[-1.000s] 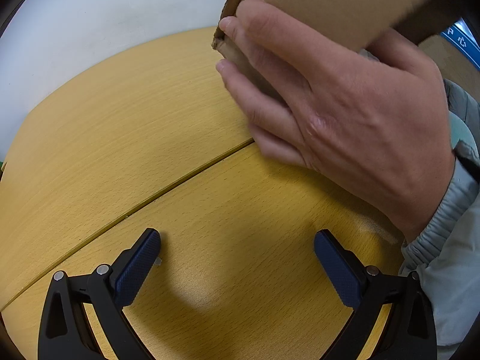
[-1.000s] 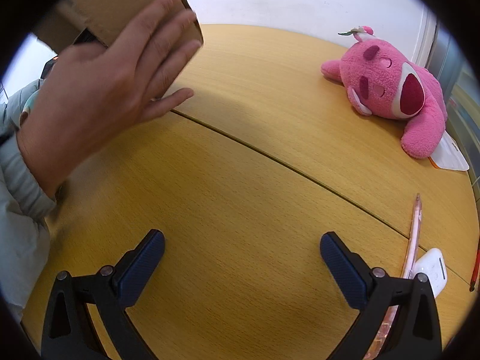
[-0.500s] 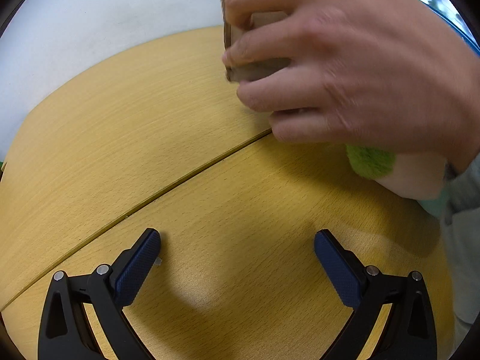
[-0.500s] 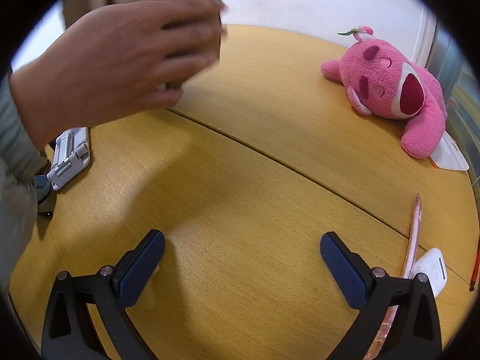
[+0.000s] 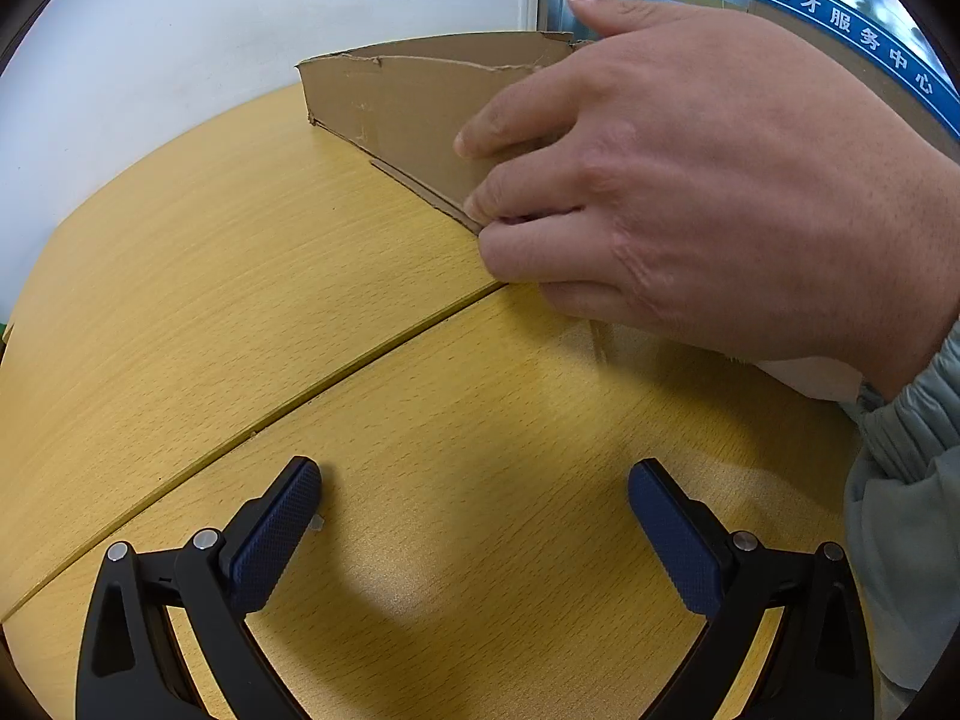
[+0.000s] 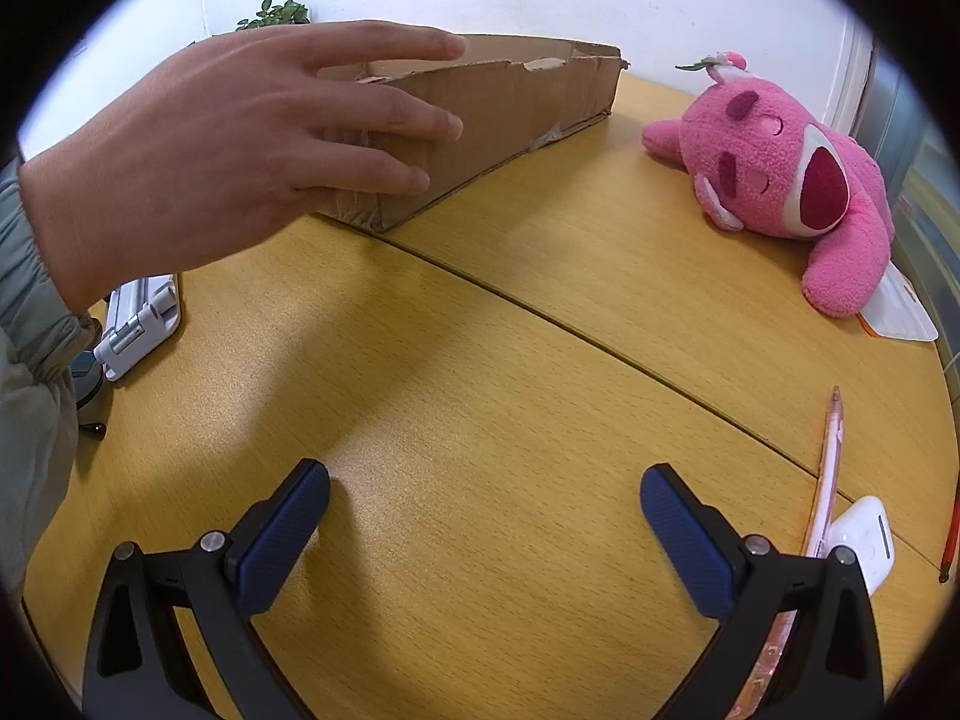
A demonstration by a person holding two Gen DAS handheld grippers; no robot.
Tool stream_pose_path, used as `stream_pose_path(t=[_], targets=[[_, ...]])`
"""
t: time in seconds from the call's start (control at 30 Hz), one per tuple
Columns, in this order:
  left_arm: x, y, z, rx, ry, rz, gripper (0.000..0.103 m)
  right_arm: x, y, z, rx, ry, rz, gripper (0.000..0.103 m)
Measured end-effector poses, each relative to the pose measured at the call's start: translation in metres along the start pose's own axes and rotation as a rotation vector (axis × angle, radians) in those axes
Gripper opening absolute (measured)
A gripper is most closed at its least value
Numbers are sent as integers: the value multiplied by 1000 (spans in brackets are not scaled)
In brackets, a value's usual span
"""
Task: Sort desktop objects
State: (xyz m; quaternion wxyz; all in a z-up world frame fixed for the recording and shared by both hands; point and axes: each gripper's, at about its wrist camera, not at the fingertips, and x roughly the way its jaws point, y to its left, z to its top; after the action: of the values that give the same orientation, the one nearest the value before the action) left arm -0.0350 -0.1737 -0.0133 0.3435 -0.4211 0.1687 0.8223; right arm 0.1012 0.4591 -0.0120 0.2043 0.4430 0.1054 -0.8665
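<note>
At the far side of the desk (image 6: 480,360), a bare hand (image 6: 198,162) rests on the cardboard tray (image 6: 516,96), apparently placing it; setup step, sorting not begun. Left gripper (image 5: 474,516) and right gripper (image 6: 485,516) both gape wide and empty; next, probably pick the near-right pen (image 6: 827,468) or pink plush (image 6: 780,180).

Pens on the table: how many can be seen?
2. A pink pen lies beside the right gripper; a red one shows only partly at the right edge. Others may be hidden.

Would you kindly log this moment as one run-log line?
stage: setup | hand on cardboard box, box on table | left gripper open | right gripper open
</note>
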Motion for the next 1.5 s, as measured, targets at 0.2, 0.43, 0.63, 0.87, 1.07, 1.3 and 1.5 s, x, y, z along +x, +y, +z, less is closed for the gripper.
stream_pose_path(t=[0.2,0.43,0.63,0.87,1.07,1.3,1.5], targets=[[0,0,-1,1,0,0,103,0,0,0,0,0,0,103],[0,1,-2,1,-1,-1,103,0,0,0,0,1,0,103],[1,1,-3,2,-1,-1,103,0,0,0,0,0,0,103],[1,2,-4,2,-1,-2,103,0,0,0,1,1,0,103],[1,1,-5,2,-1,-2,103,0,0,0,1,1,0,103],[2,1,-5,3,-1,-2,103,3,3,6,85,1,-59,103],[4,-15,3,-204,-6,152,103,13,19,20,355,1,-256,103]])
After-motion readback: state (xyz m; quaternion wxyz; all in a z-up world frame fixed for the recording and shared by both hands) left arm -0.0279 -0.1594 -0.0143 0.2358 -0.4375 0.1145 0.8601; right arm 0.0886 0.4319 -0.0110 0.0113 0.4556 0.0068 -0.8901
